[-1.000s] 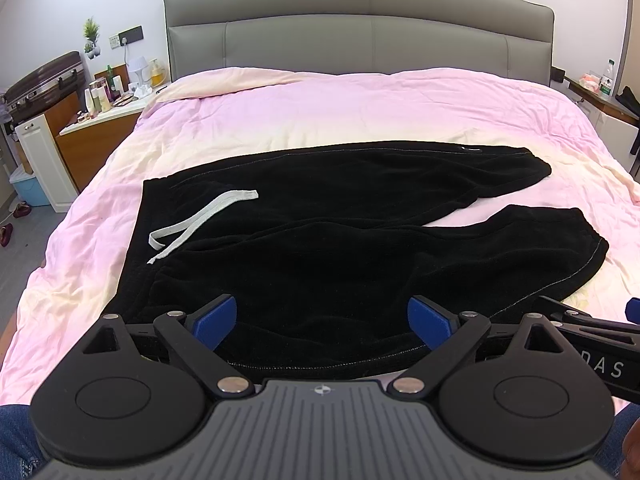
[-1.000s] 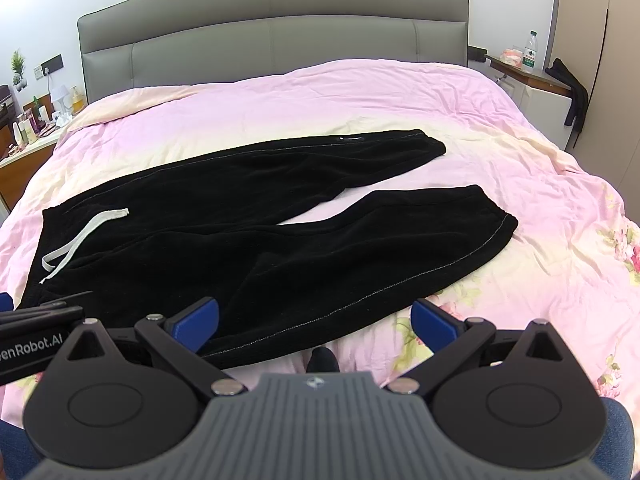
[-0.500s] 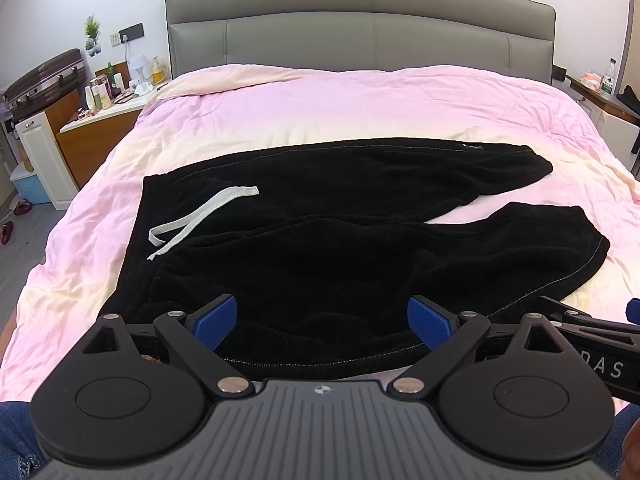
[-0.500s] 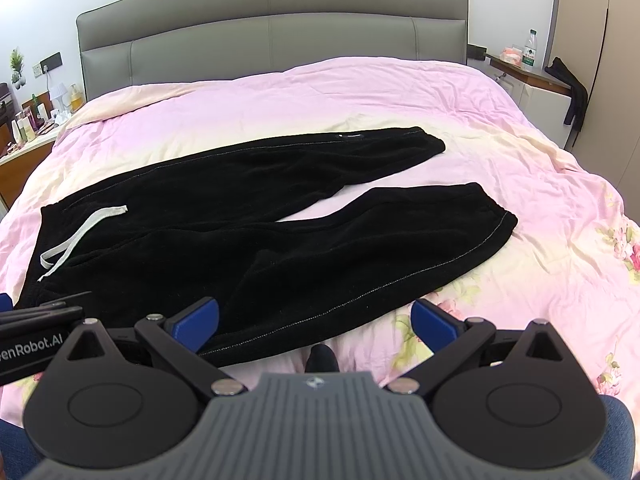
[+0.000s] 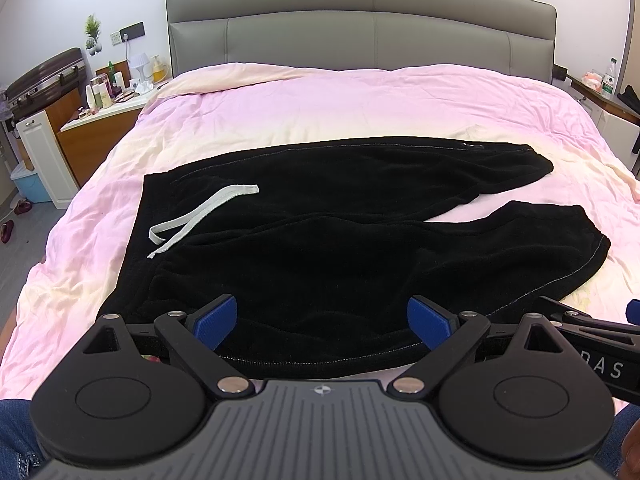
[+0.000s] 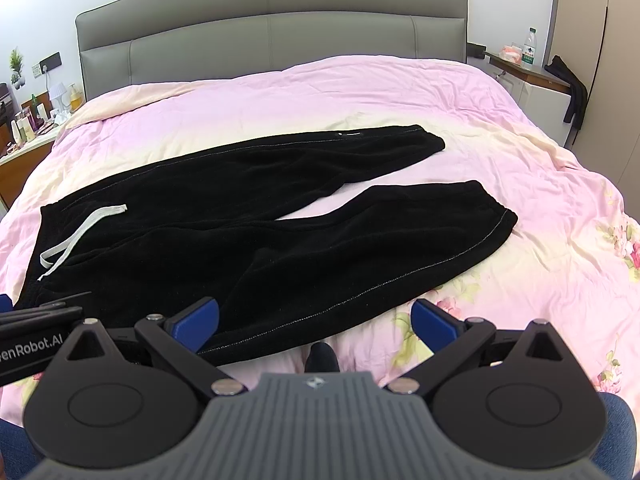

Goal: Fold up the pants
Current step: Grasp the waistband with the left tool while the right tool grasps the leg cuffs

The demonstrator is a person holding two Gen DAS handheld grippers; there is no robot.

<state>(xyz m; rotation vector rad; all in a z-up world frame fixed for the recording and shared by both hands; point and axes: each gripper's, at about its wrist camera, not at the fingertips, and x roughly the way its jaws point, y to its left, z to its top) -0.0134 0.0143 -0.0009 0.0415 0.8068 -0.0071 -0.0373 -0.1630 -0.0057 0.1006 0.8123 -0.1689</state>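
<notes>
Black fabric, left wrist view: the pants (image 5: 344, 240) lie flat on the pink bed (image 5: 320, 104), waistband to the left, both legs running right and parted in a narrow V.
Drawstring: a pale drawstring (image 5: 196, 222) lies loose on the waistband end.
Left tongs: the left tongs (image 5: 322, 318) hover over the near hem edge, blue pads spread wide, released, gripping nothing.
Change, left view: compared with a second ago, the pants sit a little higher in frame; the cloth has not been disturbed.
Right wrist view: the right tongs (image 6: 316, 320) hover above the near leg (image 6: 360, 256) and the floral sheet, pads wide apart, released and empty.
Far leg: the far leg (image 6: 320, 156) lies apart from the near one, pink sheet showing between.
Change, right view: almost nothing has shifted.
Meaning: folding has likely not begun; both tongs seem poised to take the near edge.
</notes>
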